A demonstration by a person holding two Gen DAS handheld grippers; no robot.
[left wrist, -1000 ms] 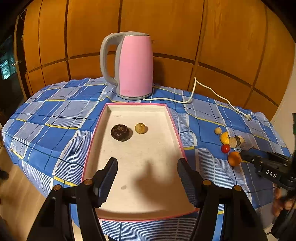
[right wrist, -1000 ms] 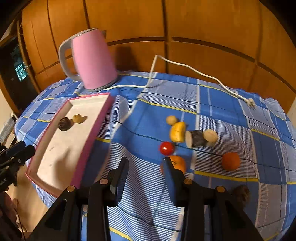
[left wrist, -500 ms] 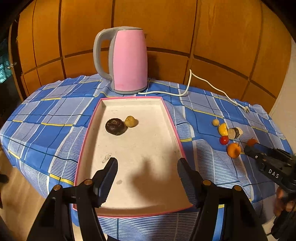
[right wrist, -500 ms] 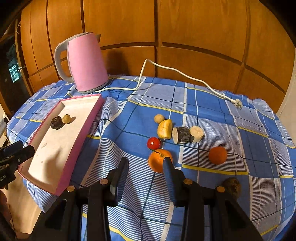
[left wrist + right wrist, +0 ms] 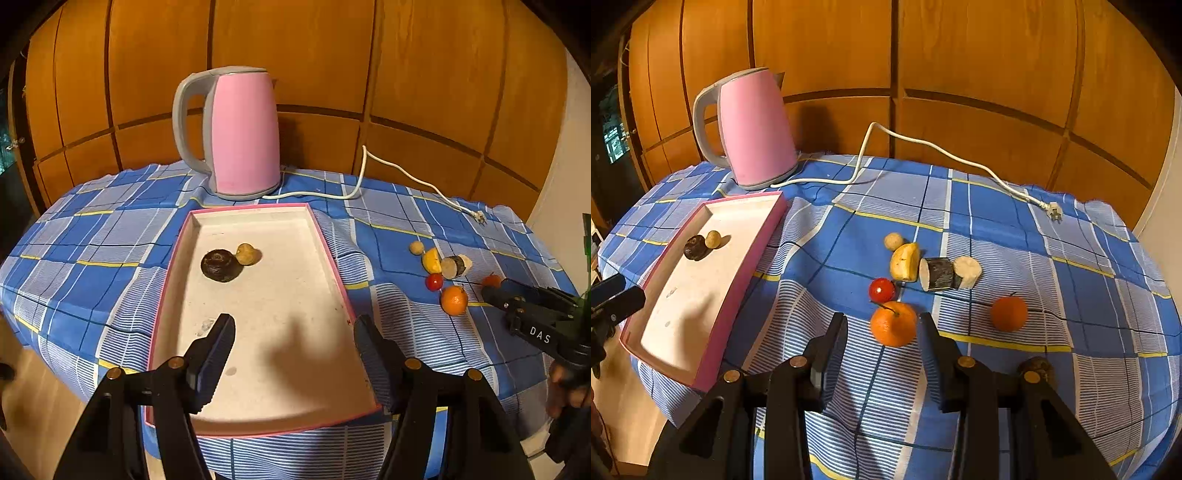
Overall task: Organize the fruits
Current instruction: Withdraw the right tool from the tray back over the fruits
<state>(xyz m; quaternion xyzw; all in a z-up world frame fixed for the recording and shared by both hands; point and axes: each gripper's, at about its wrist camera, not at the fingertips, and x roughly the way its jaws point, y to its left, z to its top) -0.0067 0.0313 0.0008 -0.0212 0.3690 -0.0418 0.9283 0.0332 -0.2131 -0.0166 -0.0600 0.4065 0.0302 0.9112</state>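
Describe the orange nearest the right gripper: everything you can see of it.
The orange is round and bright, with dimpled, slightly glossy peel and a thin dark stem sticking out toward the tomato, which lies just beyond it. It rests on the tablecloth, outside the tray. It lies just ahead of the right gripper, whose open fingers do not touch it.

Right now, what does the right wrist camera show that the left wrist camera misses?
Only the right wrist view shows a dark brown fruit behind its own claw, which is open around the nearer orange.

Only the left wrist view shows the left claw, open over the tray.

Both show the pink kettle, its white cord and the red tomato.
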